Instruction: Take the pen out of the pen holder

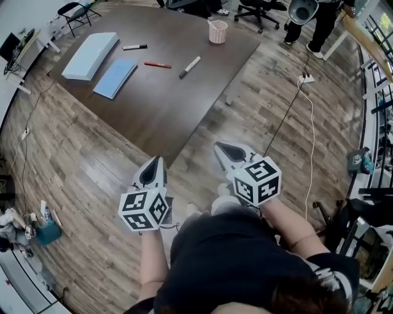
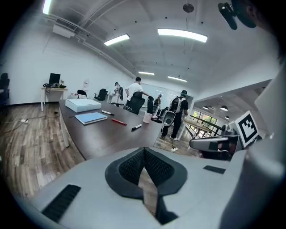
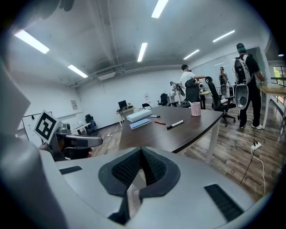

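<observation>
A pink mesh pen holder [image 1: 217, 31] stands at the far edge of the dark table [image 1: 159, 104]; whether a pen is inside it I cannot tell. On the tabletop lie a black pen [image 1: 134, 47], a red pen [image 1: 158, 65] and a black-and-white marker [image 1: 190, 67]. Both grippers hover over the floor in front of the table, far from the holder. My left gripper [image 1: 155, 164] is shut and empty, and so is my right gripper [image 1: 221, 148]. The left gripper view shows its shut pads [image 2: 144, 153] and the holder [image 2: 147, 117]. The holder [image 3: 195, 108] and marker [image 3: 174, 124] also appear in the right gripper view.
A white box [image 1: 91, 47] and a blue notebook [image 1: 115, 77] lie on the table's left part. Office chairs [image 1: 261, 9] and a standing person [image 1: 322, 24] are beyond the table. A cable with a power strip [image 1: 306, 78] runs over the wooden floor at the right.
</observation>
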